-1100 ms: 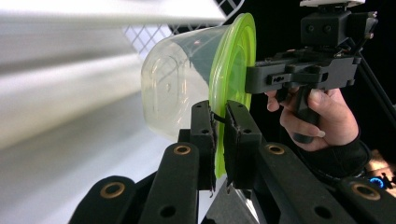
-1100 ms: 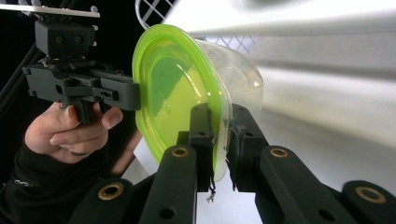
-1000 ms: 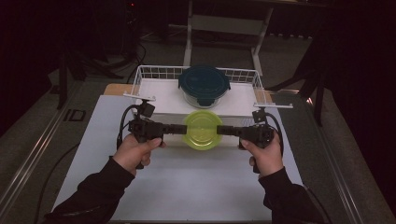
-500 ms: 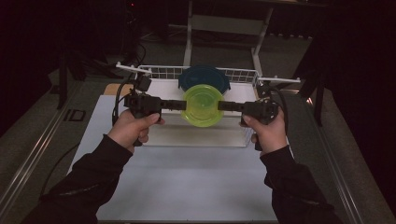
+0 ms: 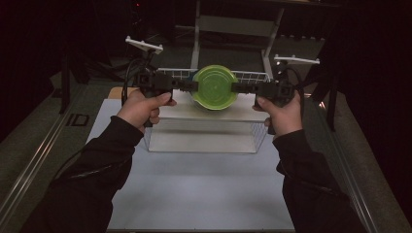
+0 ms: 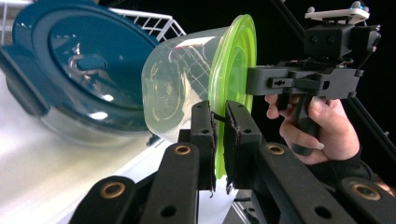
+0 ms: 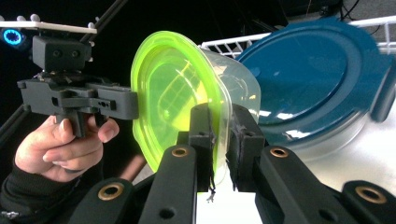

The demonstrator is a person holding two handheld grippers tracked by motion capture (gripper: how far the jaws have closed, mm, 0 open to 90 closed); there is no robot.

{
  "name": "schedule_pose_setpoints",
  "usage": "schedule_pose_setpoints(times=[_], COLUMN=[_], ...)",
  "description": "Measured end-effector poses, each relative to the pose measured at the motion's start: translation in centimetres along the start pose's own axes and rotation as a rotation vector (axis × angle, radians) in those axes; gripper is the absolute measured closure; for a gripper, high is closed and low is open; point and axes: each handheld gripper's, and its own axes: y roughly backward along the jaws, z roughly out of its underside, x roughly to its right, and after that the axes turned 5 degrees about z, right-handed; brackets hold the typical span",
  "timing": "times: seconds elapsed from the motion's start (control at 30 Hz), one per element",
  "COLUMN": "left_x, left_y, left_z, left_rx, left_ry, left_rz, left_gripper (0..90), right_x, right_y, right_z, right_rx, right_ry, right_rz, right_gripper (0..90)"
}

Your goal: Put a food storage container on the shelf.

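Green-lidded clear container (image 5: 214,87), 1 pc, was carried in the air above the wire basket (image 5: 248,76) at the far edge of the white table (image 5: 204,189), well clear of the surface.

Grip: 2 grippers, 1 per side. Left gripper (image 5: 190,86) was clamped on the lid rim at the container's left edge; right gripper (image 5: 237,87) was clamped on the rim at the opp. edge. Both sets of jaws stood nearly together, pinching only the thin green flange. Left gripper view showed the left gripper's fingertips (image 6: 203,122) closed on the rim w/ the clear body bulging away to that view's left; right gripper view showed the right gripper's fingertips (image 7: 204,122) doing the same from the other side.

Orientation: lid plane stood roughly vertical, facing the person; clear body pointed away, toward the basket. Grippers lay level, in 1 line across the table, the container between them. Neither hand was nearer; load looked evenly shared.

Key relation: blue-lidded container (image 6: 79,70) sat in the basket just behind and below the green one, apart from it, approx. in line w/ its clear body. Judgement: any set-down in the basket would need the green item kept clear of the blue lid (image 7: 322,74), both hands moving as a pair so the rim did not twist out of either pinch.
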Motion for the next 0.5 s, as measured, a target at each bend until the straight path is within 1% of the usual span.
schedule_pose_setpoints(times=[0.07,0.1,0.13,0.2,0.27,0.33,0.37,0.43,0.5], left_x=[-0.2,-0.2,-0.4,-0.6,-0.8,-1.2,-1.4,-1.8,-2.0], left_y=[-0.2,-0.2,-0.4,-0.6,-0.8,-0.9,-1.0,-1.1,-1.1], left_z=[-0.5,-0.5,-0.9,-1.1,-1.3,-1.4,-1.5,-1.6,-1.7], left_rx=[0.001,0.001,-0.001,-0.004,-0.005,0.001,0.006,0.009,0.016], left_ry=[0.000,0.000,0.005,0.017,0.022,0.036,0.037,0.052,0.067], left_rz=[-0.008,-0.008,-0.017,-0.021,-0.022,-0.018,-0.021,-0.016,-0.012], left_gripper=[82.3,82.3,82.3,82.3,82.3,82.3,82.3,82.2,82.0], right_x=[0.2,0.2,0.3,0.7,1.0,1.1,1.2,1.2,1.4], right_y=[-0.1,-0.1,-0.2,-0.4,-0.7,-0.9,-1.0,-1.2,-1.4], right_z=[-0.5,-0.5,-0.7,-1.1,-1.3,-1.6,-1.7,-1.9,-2.1], right_rx=[0.005,0.005,0.009,0.005,0.000,-0.004,-0.001,-0.003,-0.007], right_ry=[0.000,0.000,-0.006,-0.018,-0.023,-0.023,-0.025,-0.024,-0.033], right_rz=[0.005,0.005,0.009,0.020,0.029,0.033,0.037,0.049,0.048], right_gripper=[81.1,81.1,81.0,81.0,80.9,80.9,80.9,80.9,80.9])
